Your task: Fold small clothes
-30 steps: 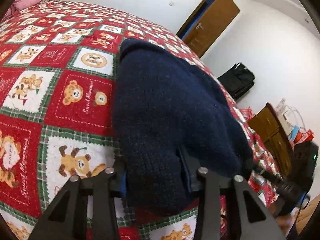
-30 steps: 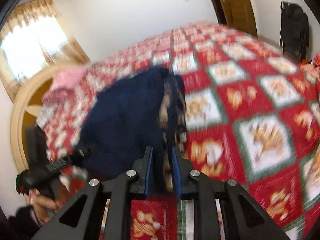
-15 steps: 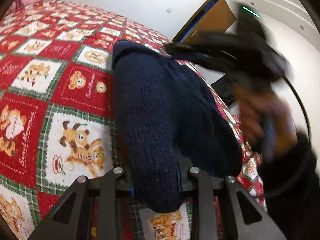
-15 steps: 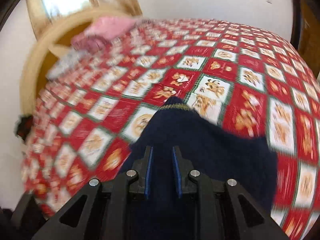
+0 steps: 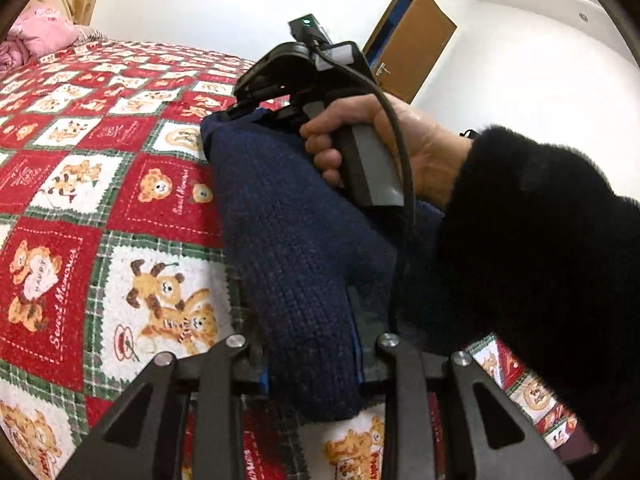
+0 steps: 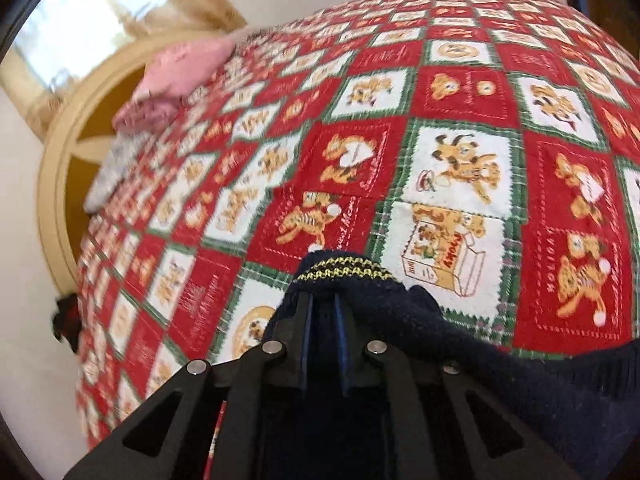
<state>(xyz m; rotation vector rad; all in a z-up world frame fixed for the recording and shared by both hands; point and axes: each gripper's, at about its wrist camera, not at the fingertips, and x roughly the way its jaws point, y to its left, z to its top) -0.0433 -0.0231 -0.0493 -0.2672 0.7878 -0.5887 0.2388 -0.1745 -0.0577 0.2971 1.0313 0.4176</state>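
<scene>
Mid-fold. Navy knit garment point(image 5: 288, 240) lies on bed quilt point(image 5: 100, 184). My left claw point(image 5: 312, 344) clamps thick near end. My right claw point(image 6: 322, 312) pinched tight on far striped edge point(image 6: 340, 270). Next, likely: lay that edge flat, square fold, release.

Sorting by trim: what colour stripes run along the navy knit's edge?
Yellow stripes, clearest in the right wrist view.

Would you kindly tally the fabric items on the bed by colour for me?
Navy: 1, the knitted sweater
Pink: 1, the bundle near the headboard
Red patterned: 1, the bedspread
Total: 3
</scene>
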